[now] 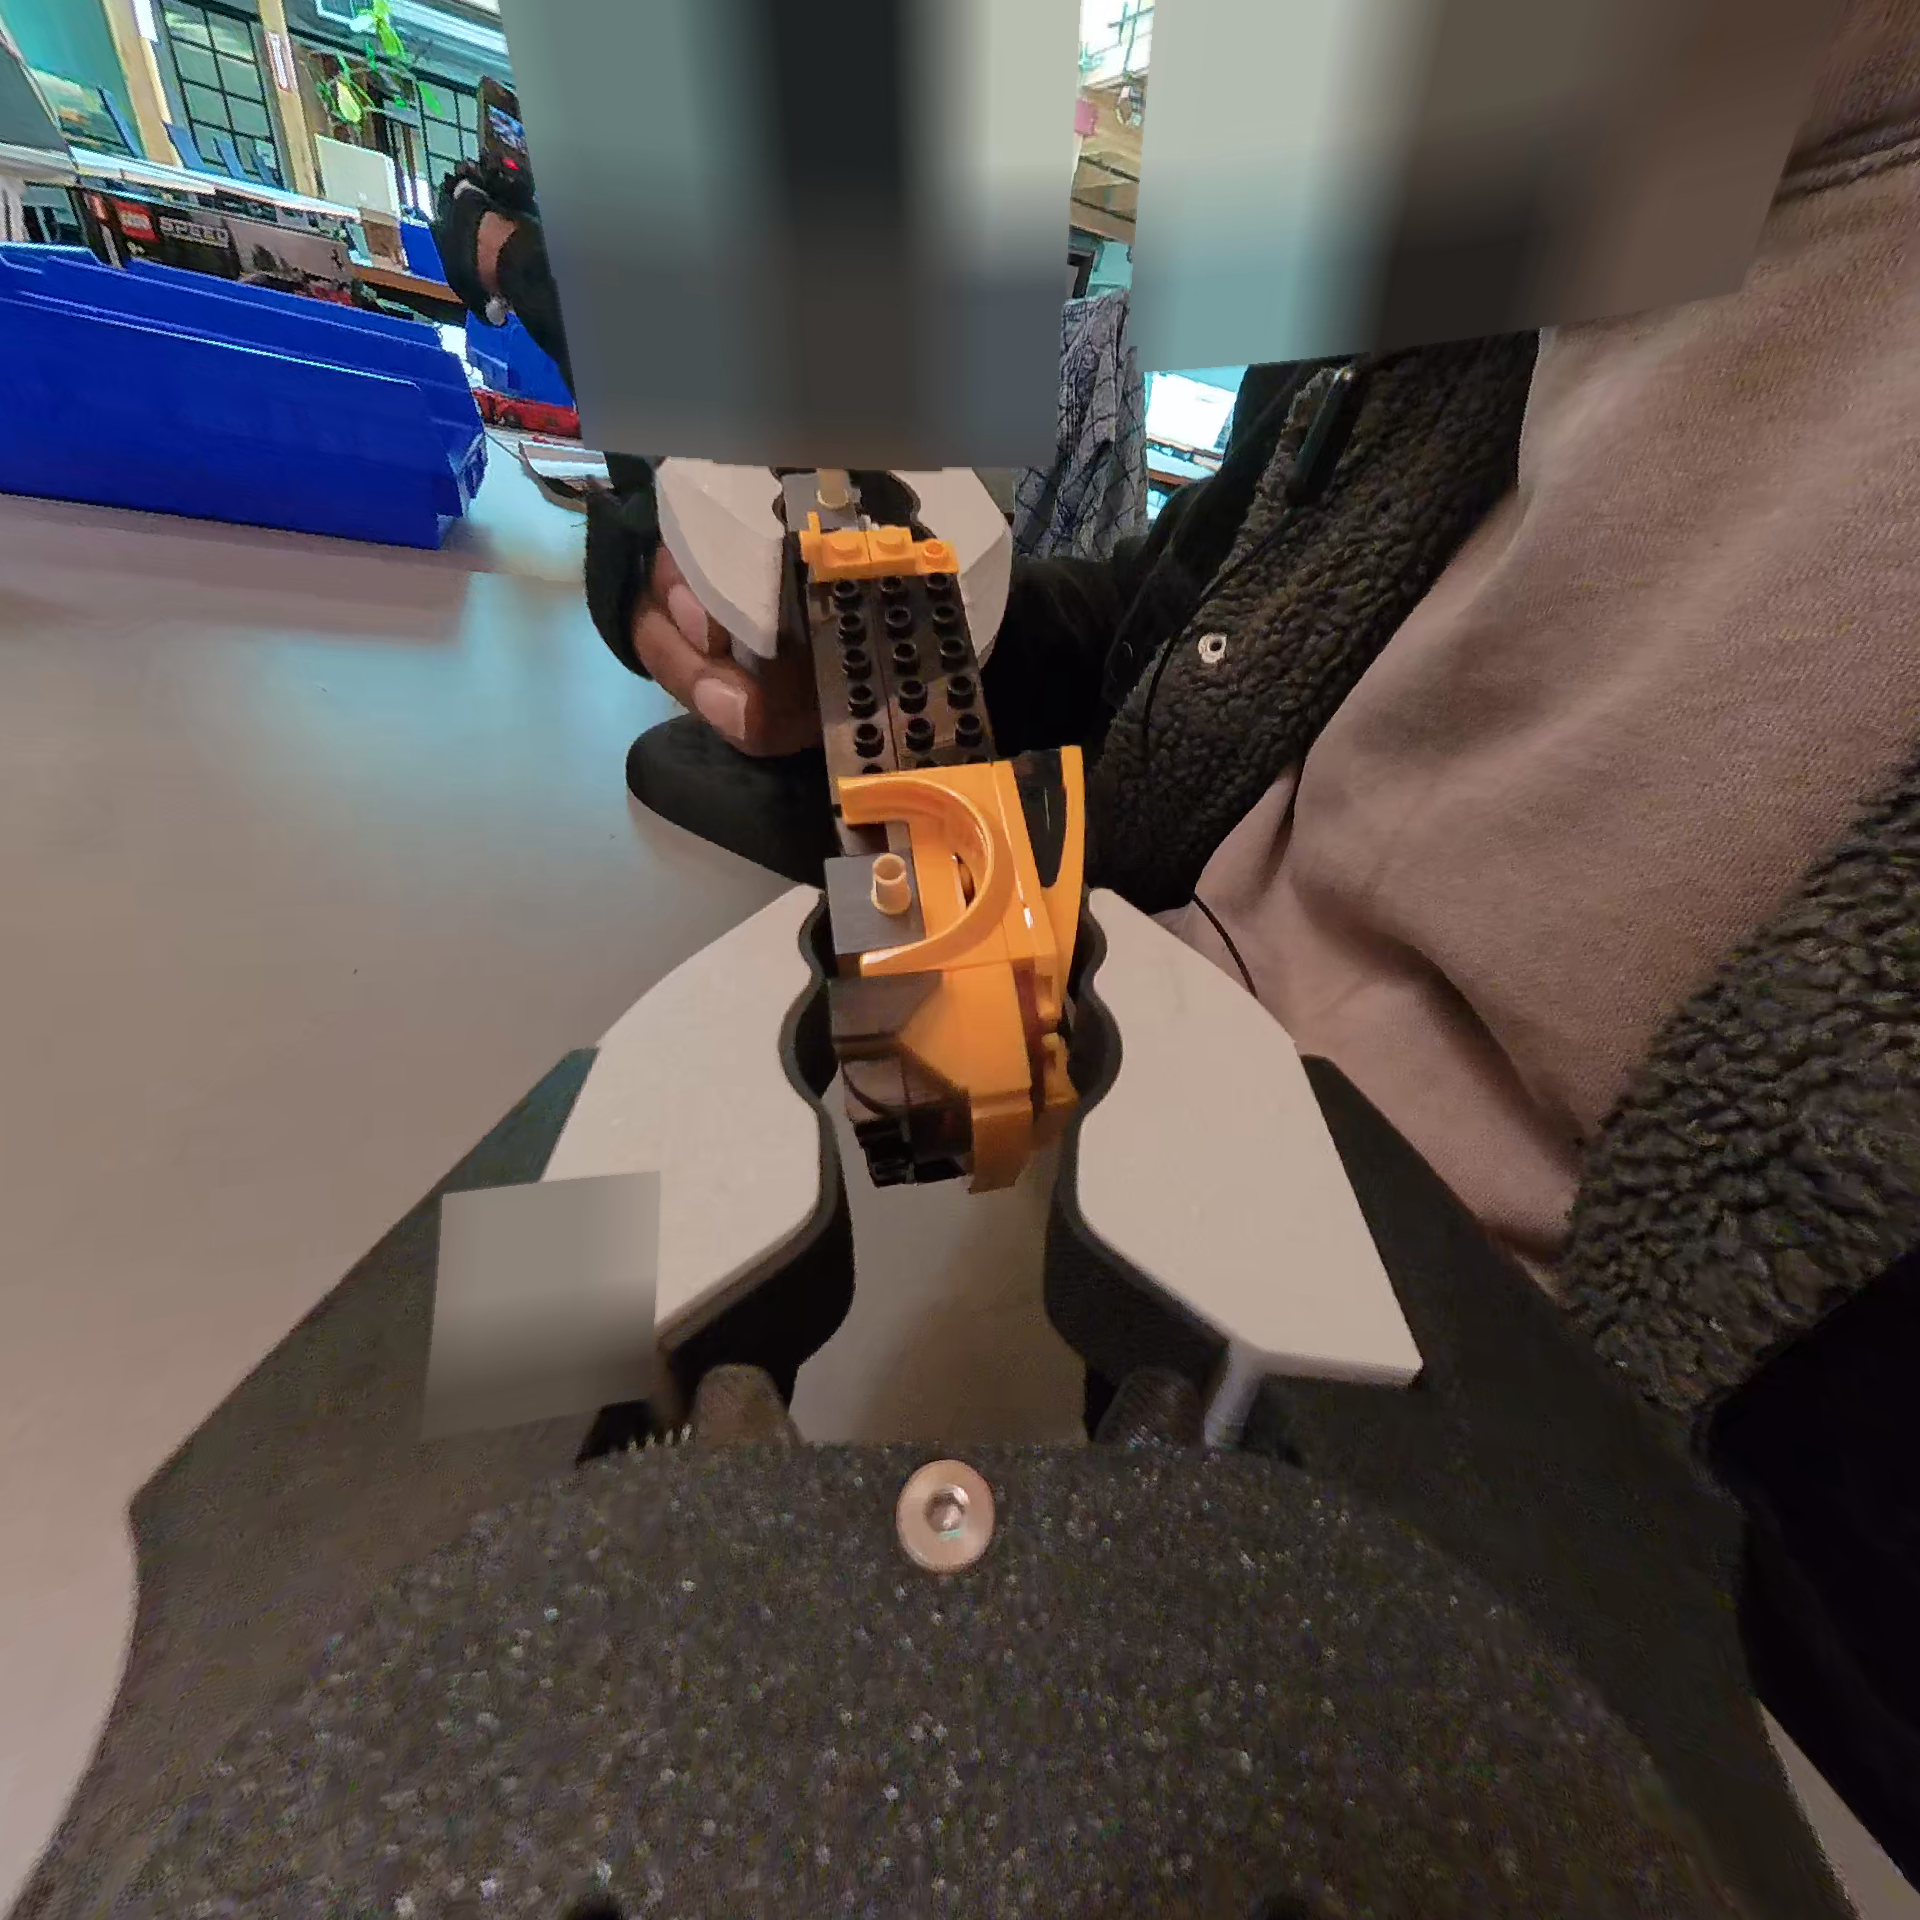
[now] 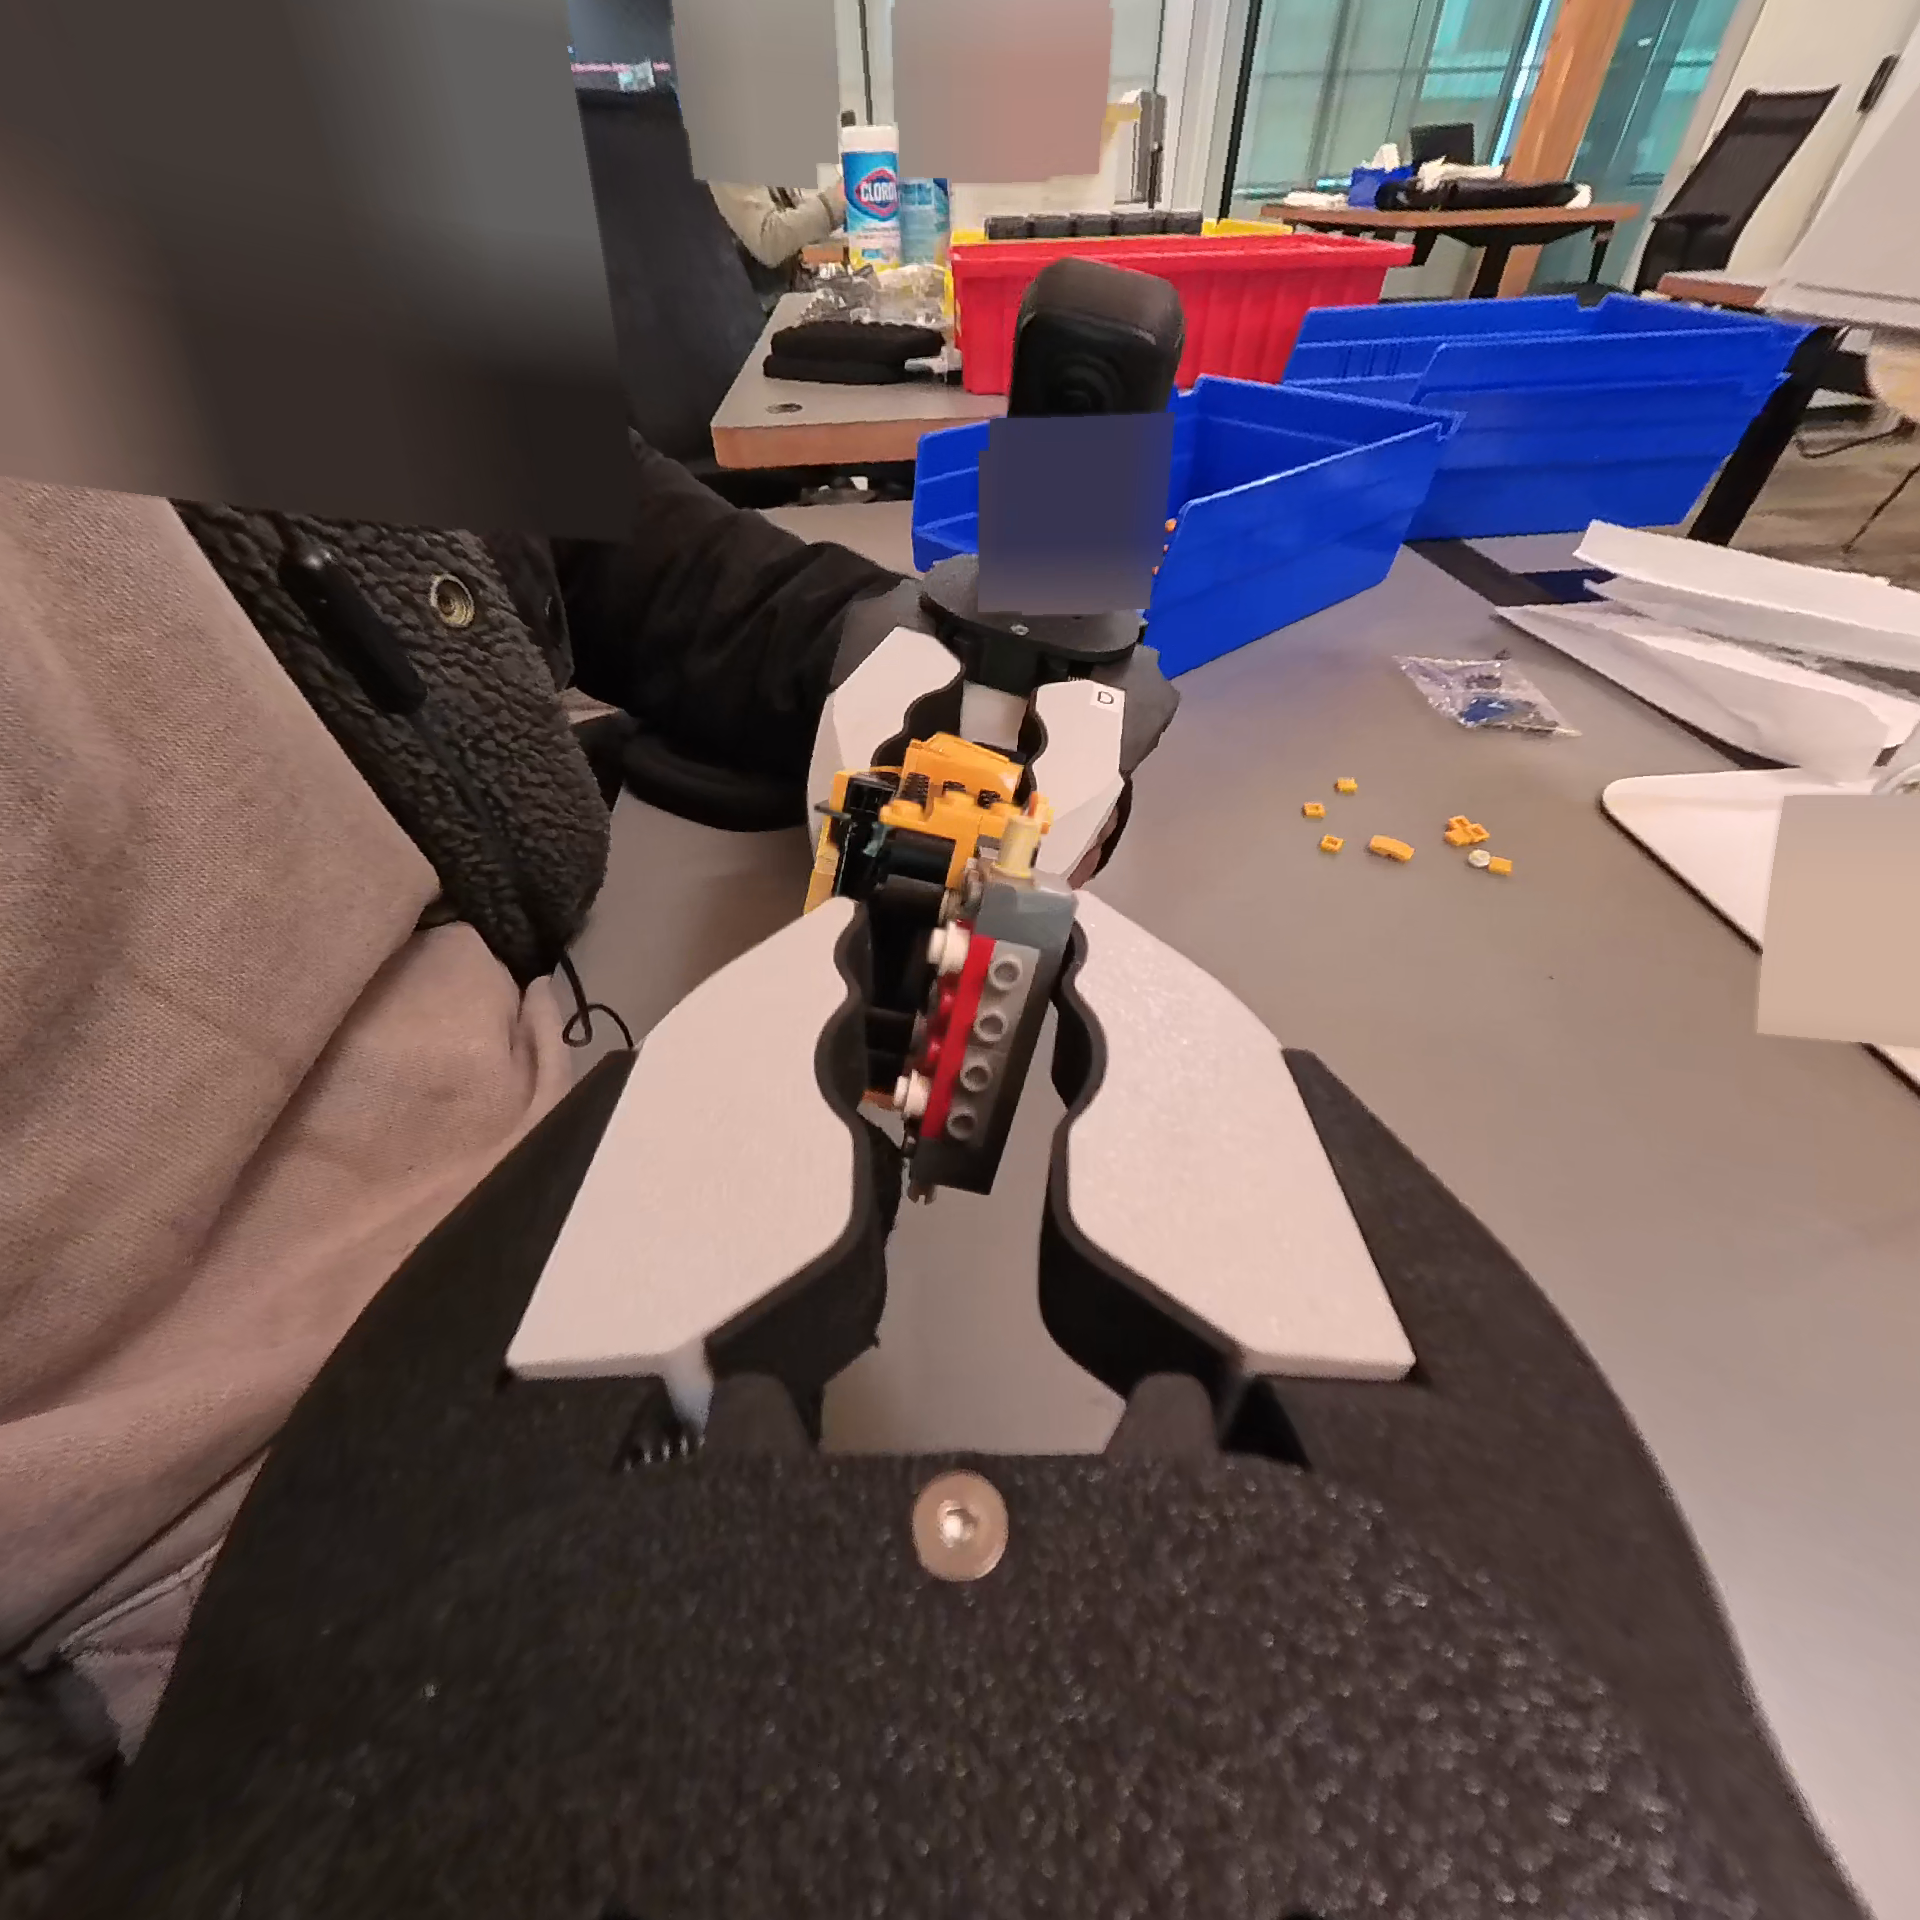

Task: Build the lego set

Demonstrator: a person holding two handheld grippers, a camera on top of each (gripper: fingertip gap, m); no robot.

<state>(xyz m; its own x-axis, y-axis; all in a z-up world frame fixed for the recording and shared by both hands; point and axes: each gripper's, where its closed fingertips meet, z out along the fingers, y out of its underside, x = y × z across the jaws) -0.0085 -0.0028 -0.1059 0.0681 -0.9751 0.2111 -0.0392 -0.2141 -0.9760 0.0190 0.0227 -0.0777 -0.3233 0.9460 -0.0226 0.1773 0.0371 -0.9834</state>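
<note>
One brick-built model is held above the grey table (image 1: 260,831) with a gripper at each end. In the left wrist view my left gripper (image 1: 951,935) is shut on the model's orange and black end (image 1: 977,997), with both pads pressed on its sides. A black studded plate (image 1: 904,665) runs away from that end to the right gripper (image 1: 878,634). In the right wrist view my right gripper (image 2: 961,935) is shut on the model's grey, red and black end (image 2: 987,1029). The left gripper (image 2: 956,831) grips the orange end (image 2: 956,790) just beyond.
A person in a beige top and dark fleece jacket (image 1: 1558,727) is close behind the grippers. Blue bins (image 2: 1351,468) and a red bin (image 2: 1195,291) stand at the back. Loose orange pieces (image 2: 1392,847), a plastic bag (image 2: 1486,696) and white papers (image 2: 1745,644) lie at the right. Tip to tip, the grippers are about 5 cm apart.
</note>
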